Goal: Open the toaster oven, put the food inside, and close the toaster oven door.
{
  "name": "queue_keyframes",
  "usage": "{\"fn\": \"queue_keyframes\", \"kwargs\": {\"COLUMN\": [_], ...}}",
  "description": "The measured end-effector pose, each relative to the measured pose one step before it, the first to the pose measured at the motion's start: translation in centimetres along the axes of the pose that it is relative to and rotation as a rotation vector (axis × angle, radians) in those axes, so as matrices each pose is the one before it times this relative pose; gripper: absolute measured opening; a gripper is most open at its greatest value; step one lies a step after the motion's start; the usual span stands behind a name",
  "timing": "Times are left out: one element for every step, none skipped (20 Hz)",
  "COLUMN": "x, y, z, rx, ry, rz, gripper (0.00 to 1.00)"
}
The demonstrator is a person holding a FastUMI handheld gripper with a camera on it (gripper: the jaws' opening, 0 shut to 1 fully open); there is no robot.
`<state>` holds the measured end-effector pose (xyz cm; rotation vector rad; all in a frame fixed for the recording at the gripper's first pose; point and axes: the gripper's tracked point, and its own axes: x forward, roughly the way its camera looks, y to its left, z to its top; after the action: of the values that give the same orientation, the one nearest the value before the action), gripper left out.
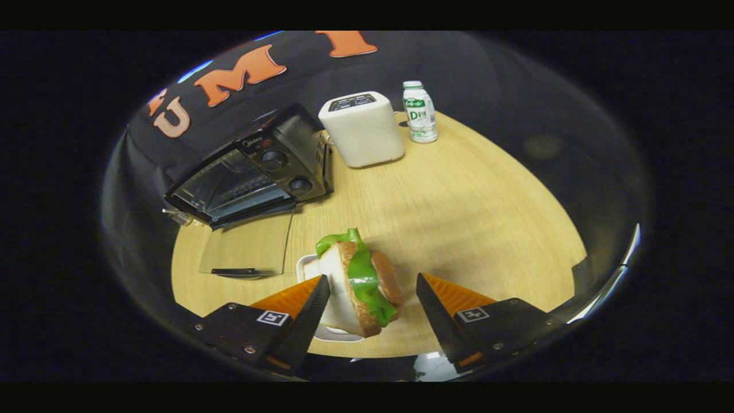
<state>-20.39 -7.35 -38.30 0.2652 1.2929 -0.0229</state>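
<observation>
One sandwich (pixel 361 281), with green lettuce between two bread slices, is sitting on one small white plate (pixel 305 267) on the round wooden worktop (pixel 459 218). The gripper (pixel 373 292) is hovering with its jaws released, one finger on each side of the sandwich; I cannot tell if the left finger is touching it. Beyond them, one black toaster oven (pixel 252 166) is standing with its glass door (pixel 246 249) lying open on the worktop. Beside it are standing one white toaster (pixel 361 129) and one small bottle (pixel 420 112).
</observation>
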Motion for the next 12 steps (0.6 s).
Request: {"fn": "queue_keyframes", "kwargs": {"x": [0.449,0.119,0.131,-0.064,-0.187,0.05,-0.087,0.042,-0.033,-0.079,-0.192,-0.183], "y": [0.312,0.36,-0.025,0.182,0.174,0.262,0.166,0.1,0.06,0.167,0.183,0.228], "z": [-0.051,0.058,-0.08,-0.008,0.147,0.129,0.107,0.077,0.057,-0.061,0.034,0.071], "rx": [0.0198,0.02067,0.01806,0.01474,0.01479,0.01449,0.01098,0.00139,-0.00419,0.00023,-0.00147,-0.00138], "ry": [0.01317,0.01864,0.01611,0.0232,0.01654,0.01369,0.01264,0.00596,0.00482,0.00408,0.00016,-0.00354], "rz": [0.03246,0.0352,0.02479,0.03385,0.03404,0.03963,0.02779,0.01728,0.00943,0.00875,0.00616,0.00317], "gripper": [0.87,0.84,0.73,0.67,0.61,0.56,0.46,0.41,0.34,0.33,0.3,0.29]}}
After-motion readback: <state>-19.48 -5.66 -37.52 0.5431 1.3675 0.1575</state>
